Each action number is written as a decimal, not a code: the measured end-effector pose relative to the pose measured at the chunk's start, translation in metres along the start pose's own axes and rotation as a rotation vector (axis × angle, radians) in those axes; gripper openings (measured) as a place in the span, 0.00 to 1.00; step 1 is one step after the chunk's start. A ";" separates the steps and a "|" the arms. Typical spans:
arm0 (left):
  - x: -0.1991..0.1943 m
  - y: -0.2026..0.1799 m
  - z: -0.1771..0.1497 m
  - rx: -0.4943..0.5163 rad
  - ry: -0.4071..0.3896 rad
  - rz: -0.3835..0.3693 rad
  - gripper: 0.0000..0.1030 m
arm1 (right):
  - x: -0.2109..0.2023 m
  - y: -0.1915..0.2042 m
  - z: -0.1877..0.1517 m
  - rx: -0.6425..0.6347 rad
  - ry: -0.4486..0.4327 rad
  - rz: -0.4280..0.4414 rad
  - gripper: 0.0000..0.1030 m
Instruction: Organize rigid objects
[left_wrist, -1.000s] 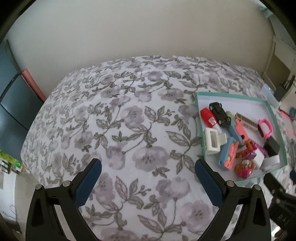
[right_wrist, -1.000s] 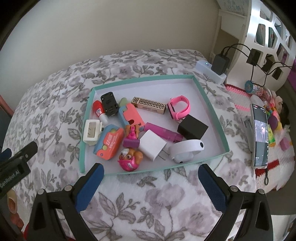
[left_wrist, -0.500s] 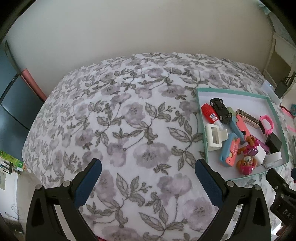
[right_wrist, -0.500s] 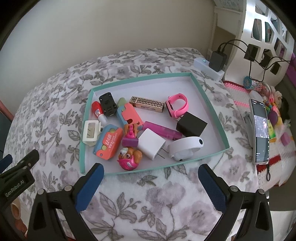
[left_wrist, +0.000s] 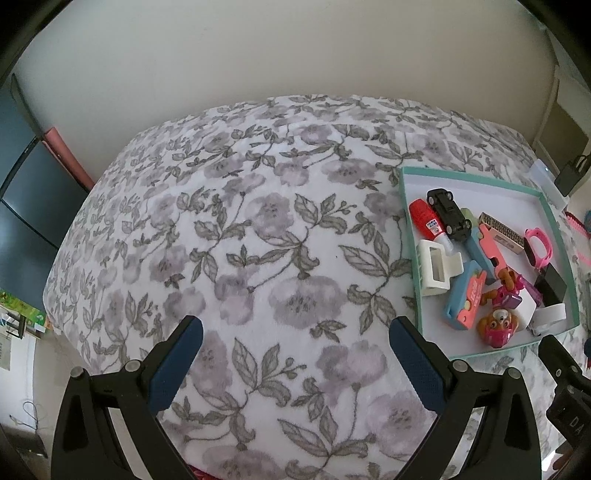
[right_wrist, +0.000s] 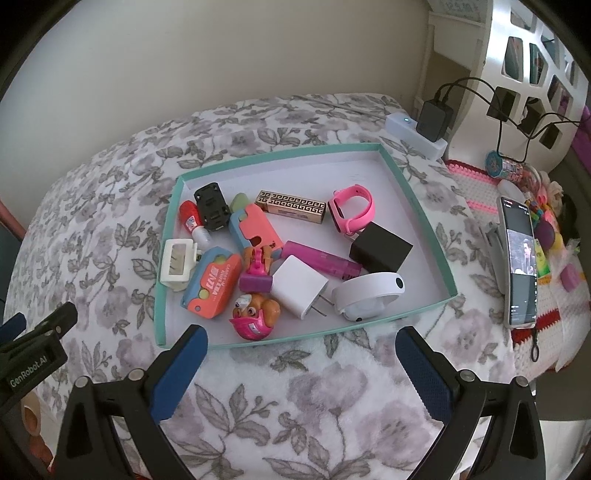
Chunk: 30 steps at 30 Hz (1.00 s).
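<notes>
A shallow teal-rimmed box (right_wrist: 417, 206) (left_wrist: 402, 192) lies on a floral blanket and holds several small rigid items: a black toy car (right_wrist: 211, 206) (left_wrist: 448, 216), a gold patterned case (right_wrist: 291, 206), a pink watch (right_wrist: 351, 214), a black cube (right_wrist: 380, 253), a white plug (right_wrist: 299, 286), a white band (right_wrist: 369, 295) and a pup figure (right_wrist: 255, 317). My right gripper (right_wrist: 301, 352) hovers open just before the box's near rim, nothing between its fingers. My left gripper (left_wrist: 295, 343) stands open over bare blanket, left of the box.
The floral blanket (left_wrist: 240, 240) covers a bed against a pale wall. Right of the box stand a phone (right_wrist: 519, 266), a white power strip with a black adapter (right_wrist: 432, 120), cables and small toys on a knitted mat. The left gripper's body (right_wrist: 33, 354) shows at the right wrist view's left edge.
Both views have pulled back and up a little, so the box looks slightly smaller and farther. Both grippers stay open and nothing in the box has moved.
</notes>
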<state>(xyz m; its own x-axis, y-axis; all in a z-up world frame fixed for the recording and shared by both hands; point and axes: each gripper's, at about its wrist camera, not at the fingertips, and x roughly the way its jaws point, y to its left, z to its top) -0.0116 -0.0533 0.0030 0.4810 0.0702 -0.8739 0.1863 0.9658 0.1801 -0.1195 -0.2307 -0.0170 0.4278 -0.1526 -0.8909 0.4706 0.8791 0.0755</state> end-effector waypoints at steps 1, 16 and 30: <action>0.001 0.000 0.000 0.001 0.003 0.000 0.98 | 0.000 0.000 0.000 0.000 0.000 0.000 1.00; 0.004 0.000 0.000 -0.007 0.016 -0.001 0.98 | 0.001 0.001 0.000 -0.010 0.004 -0.008 1.00; 0.004 -0.001 0.000 -0.007 0.019 0.010 0.98 | 0.004 0.002 0.001 -0.025 0.017 -0.011 1.00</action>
<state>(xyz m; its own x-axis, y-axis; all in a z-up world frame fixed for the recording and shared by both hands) -0.0100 -0.0542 -0.0004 0.4668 0.0841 -0.8804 0.1759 0.9668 0.1856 -0.1158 -0.2296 -0.0200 0.4097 -0.1547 -0.8990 0.4560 0.8883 0.0550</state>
